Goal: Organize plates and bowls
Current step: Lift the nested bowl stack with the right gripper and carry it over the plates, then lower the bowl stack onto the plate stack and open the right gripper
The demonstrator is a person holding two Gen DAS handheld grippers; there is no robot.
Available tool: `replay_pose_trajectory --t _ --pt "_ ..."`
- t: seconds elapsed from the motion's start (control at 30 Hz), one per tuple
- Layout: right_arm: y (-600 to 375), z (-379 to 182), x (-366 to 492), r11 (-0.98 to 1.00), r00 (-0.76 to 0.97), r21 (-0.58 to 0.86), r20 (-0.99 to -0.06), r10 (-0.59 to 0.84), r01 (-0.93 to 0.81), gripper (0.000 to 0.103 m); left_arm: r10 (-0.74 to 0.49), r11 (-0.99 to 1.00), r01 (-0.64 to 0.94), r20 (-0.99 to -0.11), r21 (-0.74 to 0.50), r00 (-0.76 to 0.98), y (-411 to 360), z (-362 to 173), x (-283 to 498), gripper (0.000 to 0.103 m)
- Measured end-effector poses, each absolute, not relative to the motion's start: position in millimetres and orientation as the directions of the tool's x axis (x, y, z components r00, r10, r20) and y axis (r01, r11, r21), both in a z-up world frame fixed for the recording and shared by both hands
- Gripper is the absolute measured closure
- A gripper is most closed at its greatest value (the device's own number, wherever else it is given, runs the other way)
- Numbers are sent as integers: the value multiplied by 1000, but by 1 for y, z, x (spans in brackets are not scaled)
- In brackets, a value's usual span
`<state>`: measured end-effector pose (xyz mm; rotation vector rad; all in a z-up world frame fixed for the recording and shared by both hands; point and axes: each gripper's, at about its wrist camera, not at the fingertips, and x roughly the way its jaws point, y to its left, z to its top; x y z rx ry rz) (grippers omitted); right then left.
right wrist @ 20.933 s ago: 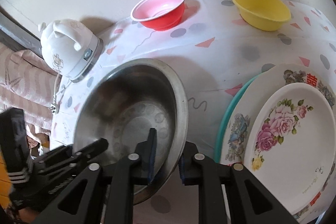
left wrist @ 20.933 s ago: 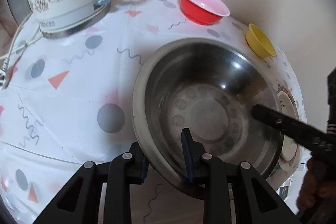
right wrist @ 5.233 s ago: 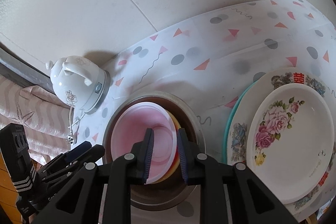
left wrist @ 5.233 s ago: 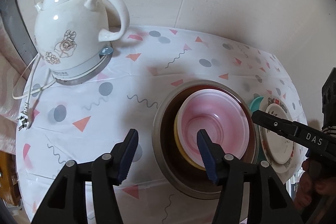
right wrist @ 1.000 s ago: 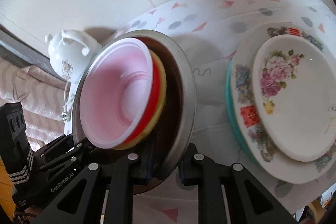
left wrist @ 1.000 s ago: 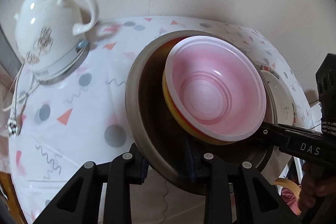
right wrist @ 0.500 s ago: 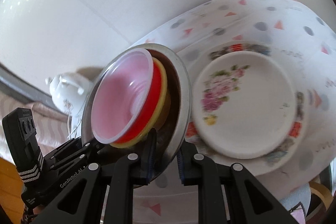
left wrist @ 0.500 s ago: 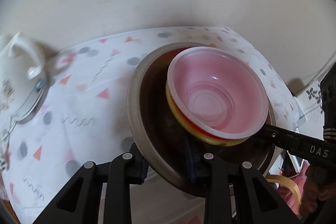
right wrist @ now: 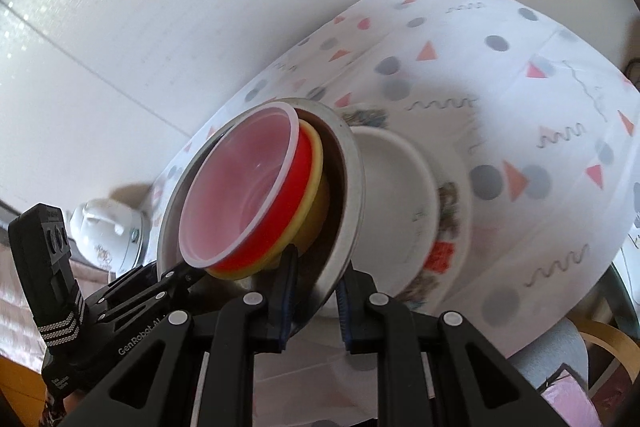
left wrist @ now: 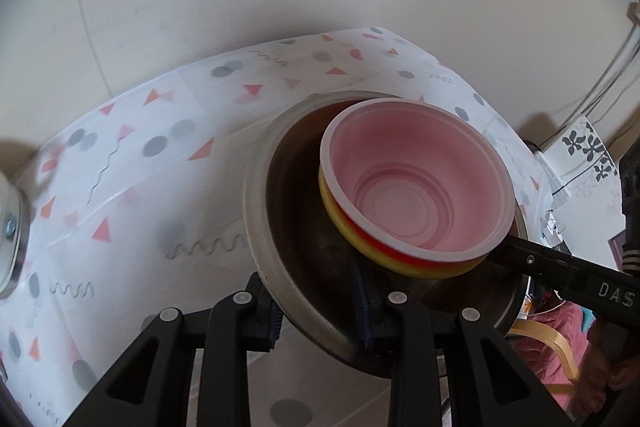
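Note:
A steel bowl [left wrist: 260, 195] [right wrist: 352, 179] hangs tilted above the table, held from two sides. Inside it a red bowl [left wrist: 416, 187] [right wrist: 240, 195] is nested in a yellow bowl [left wrist: 400, 263] [right wrist: 316, 183]. My left gripper [left wrist: 316, 311] is shut on the steel bowl's near rim. My right gripper [right wrist: 314, 301] is shut on the opposite rim, and shows in the left wrist view as a black finger [left wrist: 560, 267]. Just behind the steel bowl lies a stack of flowered plates [right wrist: 404, 195], partly hidden by it.
The table wears a white cloth [left wrist: 160, 147] [right wrist: 520, 107] with grey dots and pink triangles, against a pale wall. A white kettle [right wrist: 108, 235] stands at the far left. A wooden chair back [left wrist: 556, 343] and the table edge lie at the lower right.
Both grippers have carried the bowl stack sideways from beside the kettle to the plates. The kettle has slid to the left edge of the views, and the plates are now half hidden.

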<state>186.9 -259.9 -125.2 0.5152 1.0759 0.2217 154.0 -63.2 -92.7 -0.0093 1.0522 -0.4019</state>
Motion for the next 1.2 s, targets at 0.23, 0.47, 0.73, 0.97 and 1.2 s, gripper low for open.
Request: replay_pose_trajectory --t 0.23,0.47,0.73,0.97,1.2 --pt "-277 -132 191 860 475 498 -787 393 115 85 -333 919 341 -852 -198 404 -83 -104 168 74" --pt "-284 -135 194 863 488 491 -786 379 120 85 -325 918 352 -857 -183 401 -92 -109 174 73" --pt "-291 -145 192 852 476 503 -791 385 147 85 -319 915 366 -863 -172 391 -99 -115 173 73" --pt "-290 -152 192 855 469 494 -800 375 159 85 -309 915 374 -862 -153 403 -100 -116 169 73" --pt "-286 -151 189 860 486 485 -796 359 157 83 -313 919 354 -869 -175 384 -94 -118 167 71"
